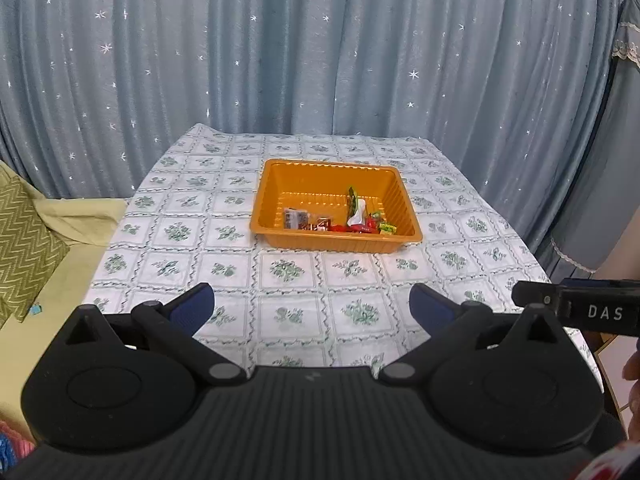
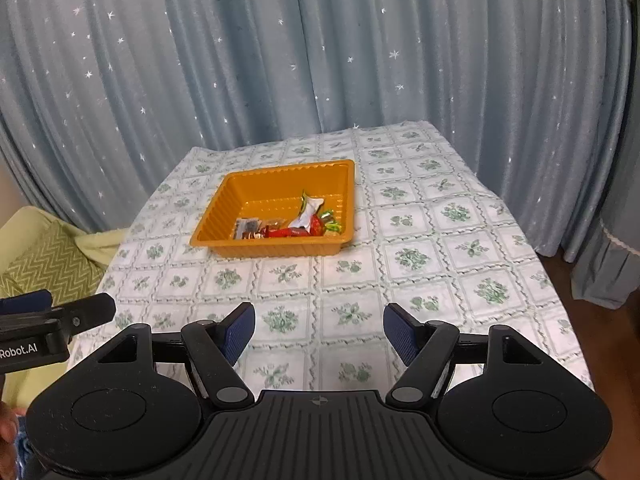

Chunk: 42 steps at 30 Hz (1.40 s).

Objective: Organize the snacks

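My left gripper (image 1: 312, 306) has its blue-padded fingers (image 1: 192, 307) spread wide with nothing between them, only the flowered tablecloth (image 1: 224, 268) below. My right gripper (image 2: 319, 330) also stands open and empty, its pads (image 2: 239, 330) well apart above the near edge of the table. The two grippers sit side by side, each catching the other's black tip at the edge of its view.

Far left I see a green cushion (image 1: 24, 240) with a zigzag pattern on a yellow-green seat beside the table. At the table's middle, well ahead of both grippers, sits the orange tray (image 1: 276, 184). All the snacks (image 1: 352, 220) lie inside it, bunched along its near wall: a dark packet (image 1: 295, 218) to the left, then red, white and green wrappers toward the right corner. Behind everything hangs a blue curtain (image 1: 320, 40) with small white stars.
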Each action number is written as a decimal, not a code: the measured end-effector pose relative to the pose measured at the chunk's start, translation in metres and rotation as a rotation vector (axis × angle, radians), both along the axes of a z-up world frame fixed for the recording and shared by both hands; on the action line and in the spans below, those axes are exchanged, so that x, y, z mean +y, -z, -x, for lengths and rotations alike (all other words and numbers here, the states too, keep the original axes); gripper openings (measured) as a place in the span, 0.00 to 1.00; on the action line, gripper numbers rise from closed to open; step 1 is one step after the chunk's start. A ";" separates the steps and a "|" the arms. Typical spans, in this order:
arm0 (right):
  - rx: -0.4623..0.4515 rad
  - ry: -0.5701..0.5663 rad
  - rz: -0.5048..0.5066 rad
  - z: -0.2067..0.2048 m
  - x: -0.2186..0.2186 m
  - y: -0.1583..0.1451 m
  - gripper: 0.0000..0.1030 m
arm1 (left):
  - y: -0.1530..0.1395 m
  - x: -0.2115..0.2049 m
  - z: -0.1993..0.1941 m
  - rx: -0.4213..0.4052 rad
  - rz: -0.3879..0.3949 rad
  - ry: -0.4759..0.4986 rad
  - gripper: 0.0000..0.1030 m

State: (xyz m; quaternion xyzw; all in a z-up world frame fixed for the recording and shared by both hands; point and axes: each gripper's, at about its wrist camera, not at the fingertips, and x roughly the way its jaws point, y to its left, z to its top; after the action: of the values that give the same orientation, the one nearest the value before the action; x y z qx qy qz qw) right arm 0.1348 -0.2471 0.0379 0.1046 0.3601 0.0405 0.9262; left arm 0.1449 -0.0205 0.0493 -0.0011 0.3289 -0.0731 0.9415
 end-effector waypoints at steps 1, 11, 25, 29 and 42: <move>-0.001 0.004 0.008 0.005 0.001 -0.001 0.69 | -0.001 0.001 0.004 -0.001 -0.002 -0.004 1.00; -0.001 0.003 0.005 0.042 0.007 -0.002 0.69 | 0.000 -0.001 0.032 -0.012 -0.033 -0.012 1.00; -0.016 0.004 0.021 0.052 0.011 -0.008 0.69 | 0.000 -0.004 0.044 -0.011 -0.029 -0.013 1.00; -0.014 0.009 0.019 0.052 0.011 -0.007 0.69 | 0.001 -0.004 0.043 -0.011 -0.028 -0.009 1.00; -0.011 0.009 0.018 0.052 0.011 -0.006 0.69 | 0.002 -0.006 0.044 -0.012 -0.024 -0.009 1.00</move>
State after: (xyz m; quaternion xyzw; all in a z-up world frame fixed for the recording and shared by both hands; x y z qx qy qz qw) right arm 0.0825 -0.2359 0.0439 0.0977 0.3549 0.0336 0.9292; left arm 0.1008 -0.0261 0.0474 0.0090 0.3240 -0.0649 0.9438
